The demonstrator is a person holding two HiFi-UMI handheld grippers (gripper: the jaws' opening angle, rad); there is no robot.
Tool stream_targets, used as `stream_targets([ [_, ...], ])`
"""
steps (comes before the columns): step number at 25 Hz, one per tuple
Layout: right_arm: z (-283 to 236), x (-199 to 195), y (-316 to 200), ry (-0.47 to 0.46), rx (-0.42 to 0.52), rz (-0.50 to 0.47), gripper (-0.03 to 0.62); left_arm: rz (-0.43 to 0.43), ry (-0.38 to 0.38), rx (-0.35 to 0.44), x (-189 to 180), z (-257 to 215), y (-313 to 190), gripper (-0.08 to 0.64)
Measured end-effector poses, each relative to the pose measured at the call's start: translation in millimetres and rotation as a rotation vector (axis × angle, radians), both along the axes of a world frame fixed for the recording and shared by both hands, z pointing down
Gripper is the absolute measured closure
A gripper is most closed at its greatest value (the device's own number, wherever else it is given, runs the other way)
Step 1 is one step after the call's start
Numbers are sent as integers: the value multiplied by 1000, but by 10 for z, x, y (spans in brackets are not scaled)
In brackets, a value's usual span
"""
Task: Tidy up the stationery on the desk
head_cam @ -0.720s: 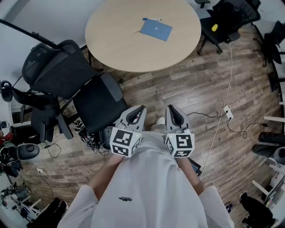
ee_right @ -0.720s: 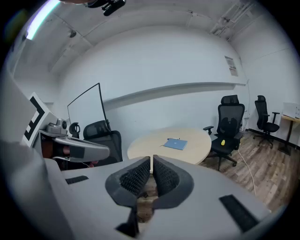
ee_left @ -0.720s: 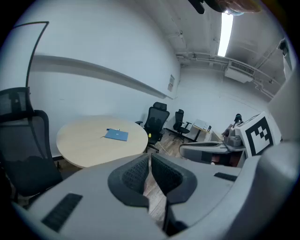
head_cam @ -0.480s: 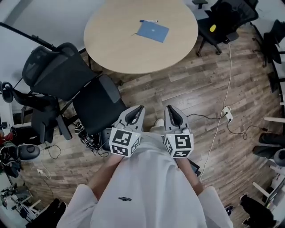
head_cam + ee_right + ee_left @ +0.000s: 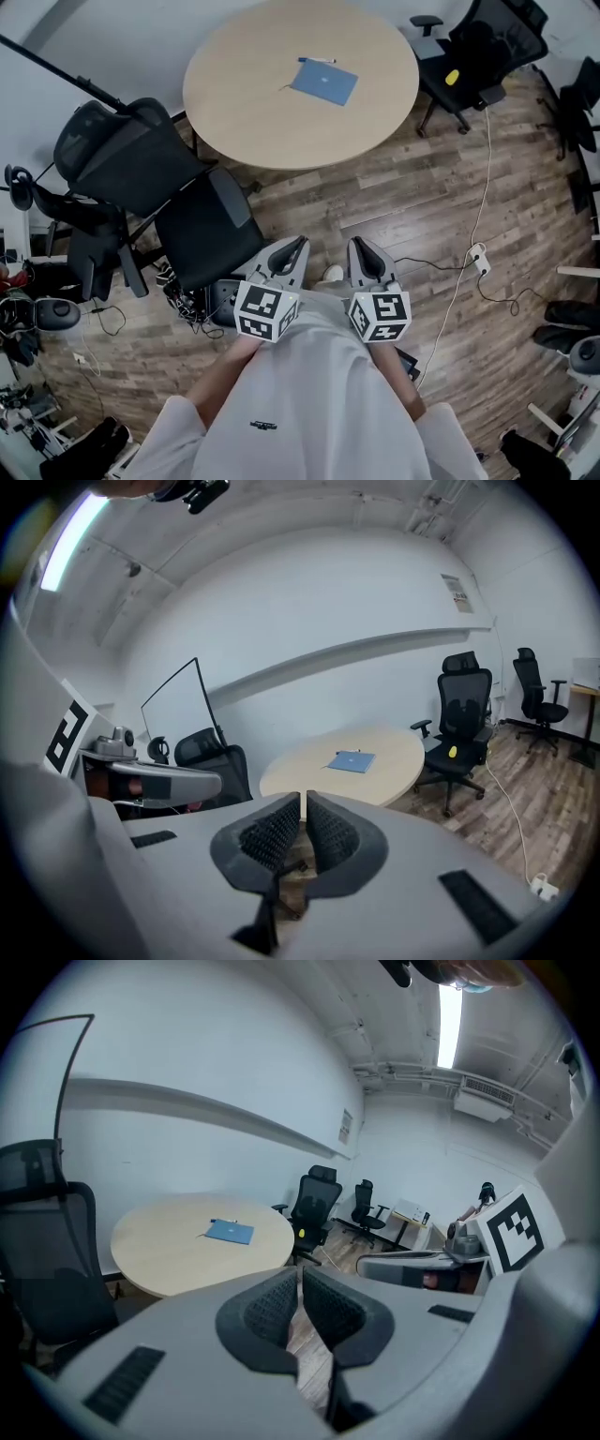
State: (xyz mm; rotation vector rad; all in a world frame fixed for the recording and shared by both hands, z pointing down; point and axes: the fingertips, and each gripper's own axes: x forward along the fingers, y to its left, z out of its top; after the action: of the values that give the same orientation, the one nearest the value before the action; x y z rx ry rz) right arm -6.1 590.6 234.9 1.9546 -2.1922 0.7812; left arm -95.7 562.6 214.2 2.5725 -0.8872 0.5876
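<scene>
2 closed grippers were held low, well apart from the table.

The left gripper (image 5: pixel 297 246) and right gripper (image 5: pixel 358 244) were held side by side over a white shirt (image 5: pixel 300 394), each with its jaws pressed together and nothing gripped between them. A black chair (image 5: pixel 202 225) was seen just left of them on the wood floor (image 5: pixel 422 197). Beyond it a round table (image 5: pixel 244 103) was seen. On its far part a blue notebook (image 5: pixel 324 82) was laid flat, with a pen (image 5: pixel 317 60) just beside its far edge. A 2nd chair (image 5: pixel 473 52), with a small yellow thing (image 5: pixel 452 77) on its seat, was seen right of the table.
</scene>
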Motion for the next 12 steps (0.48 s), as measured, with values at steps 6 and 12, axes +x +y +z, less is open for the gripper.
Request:
stream_targets([
  [6,224,129,-1,-83,-79,32,546,-20,11,-42,54,6,-50,526],
  [12,393,139,-468,-82,-113,30,546,21,-42,-67,151,300,-443,526],
])
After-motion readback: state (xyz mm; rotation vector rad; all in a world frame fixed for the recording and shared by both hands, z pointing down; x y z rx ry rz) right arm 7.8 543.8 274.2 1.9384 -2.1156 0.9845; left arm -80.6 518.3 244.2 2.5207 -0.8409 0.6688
